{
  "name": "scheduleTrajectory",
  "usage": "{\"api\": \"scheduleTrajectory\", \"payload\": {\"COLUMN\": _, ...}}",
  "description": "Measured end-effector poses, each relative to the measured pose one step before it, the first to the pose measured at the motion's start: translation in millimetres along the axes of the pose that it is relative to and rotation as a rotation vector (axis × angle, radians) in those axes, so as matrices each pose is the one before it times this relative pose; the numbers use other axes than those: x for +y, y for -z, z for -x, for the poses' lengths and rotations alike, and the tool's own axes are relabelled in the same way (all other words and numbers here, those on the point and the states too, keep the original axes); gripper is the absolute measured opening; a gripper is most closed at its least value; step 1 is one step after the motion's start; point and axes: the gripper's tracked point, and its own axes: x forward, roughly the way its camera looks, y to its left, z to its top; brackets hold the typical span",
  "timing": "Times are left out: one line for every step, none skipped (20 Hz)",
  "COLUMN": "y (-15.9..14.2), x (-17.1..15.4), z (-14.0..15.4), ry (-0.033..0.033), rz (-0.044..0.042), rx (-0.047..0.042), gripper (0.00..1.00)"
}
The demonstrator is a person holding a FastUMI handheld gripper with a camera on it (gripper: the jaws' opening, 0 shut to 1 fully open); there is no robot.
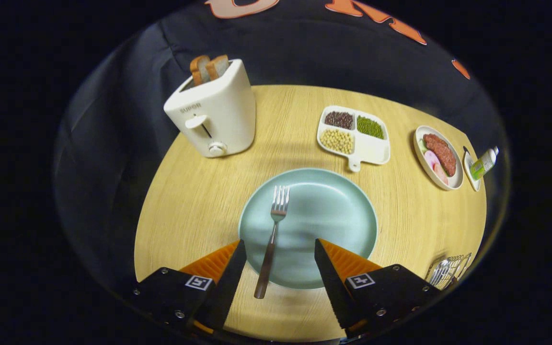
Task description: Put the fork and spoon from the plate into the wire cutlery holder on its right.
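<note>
My gripper (280, 258) hangs spread wide above the fork (273, 235) on the teal plate (333, 215); a shallow pinch could let its thin handle skid on the glaze.

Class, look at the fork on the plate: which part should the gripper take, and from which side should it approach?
Probably the handle end of the fork, which juts over the plate rim toward the open hand-held gripper. Come from above, one finger either side.
</note>
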Motion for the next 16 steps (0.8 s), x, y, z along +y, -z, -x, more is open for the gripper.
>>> {"api": "scheduleTrajectory", "payload": {"y": 3.27, "x": 1.09, "z": -6.37, "ry": 0.00064, "rz": -0.00301, "rx": 0.03608, "gripper": 0.86}}
{"api": "scheduleTrajectory", "payload": {"y": 1.05, "x": 1.82, "z": -6.82, "ry": -0.00583, "rz": -0.0037, "rx": 0.01712, "gripper": 0.86}}
{"api": "scheduleTrajectory", "payload": {"y": 1.28, "x": -0.69, "z": -5.48, "ry": 0.00604, "rz": -0.00484, "rx": 0.02217, "gripper": 0.84}}
{"api": "scheduleTrajectory", "payload": {"y": 0.63, "x": -0.9, "z": -4.83, "ry": -0.00402, "rz": -0.01136, "rx": 0.01821, "gripper": 0.83}}
{"api": "scheduleTrajectory", "payload": {"y": 0.09, "x": 1.37, "z": -5.74, "ry": -0.00414, "rz": -0.01323, "rx": 0.02334, "gripper": 0.81}}
{"api": "scheduleTrajectory", "payload": {"y": 2.82, "x": 2.15, "z": -4.74, "ry": -0.0134, "rz": -0.01723, "rx": 0.02866, "gripper": 0.79}}
{"api": "scheduleTrajectory", "payload": {"y": 1.1, "x": 2.6, "z": -3.93, "ry": -0.00639, "rz": -0.01735, "rx": 0.02837, "gripper": 0.74}}
{"api": "scheduleTrajectory", "payload": {"y": 5.28, "x": 2.55, "z": -4.3, "ry": -0.00902, "rz": -0.01072, "rx": 0.03349, "gripper": 0.71}}
{"api": "scheduleTrajectory", "payload": {"y": 2.08, "x": 0.63, "z": -2.29, "ry": 0.00198, "rz": -0.00491, "rx": 0.02819, "gripper": 0.66}}
{"api": "scheduleTrajectory", "payload": {"y": 0.24, "x": -2.12, "z": -2.97, "ry": 0.01079, "rz": 0.00444, "rx": 0.0186, "gripper": 0.6}}
{"api": "scheduleTrajectory", "payload": {"y": -1.85, "x": -1.84, "z": -2.22, "ry": 0.01766, "rz": 0.00003, "rx": 0.00674, "gripper": 0.55}}
{"api": "scheduleTrajectory", "payload": {"y": 0.33, "x": 1.74, "z": -2.25, "ry": 0.00096, "rz": 0.0007, "rx": 0.00845, "gripper": 0.49}}
{"api": "scheduleTrajectory", "payload": {"y": 1.27, "x": 3.04, "z": -1.6, "ry": 0.00155, "rz": -0.00398, "rx": 0.01348, "gripper": 0.4}}
{"api": "scheduleTrajectory", "payload": {"y": 0.99, "x": 3.81, "z": -2.11, "ry": -0.00427, "rz": -0.0039, "rx": 0.00922, "gripper": 0.36}}
{"api": "scheduleTrajectory", "payload": {"y": 1.59, "x": 2.06, "z": -2.33, "ry": -0.00322, "rz": -0.00469, "rx": 0.01153, "gripper": 0.26}}
{"api": "scheduleTrajectory", "payload": {"y": 2.02, "x": -0.21, "z": -1.82, "ry": 0.00285, "rz": -0.01359, "rx": 0.00782, "gripper": 0.23}}
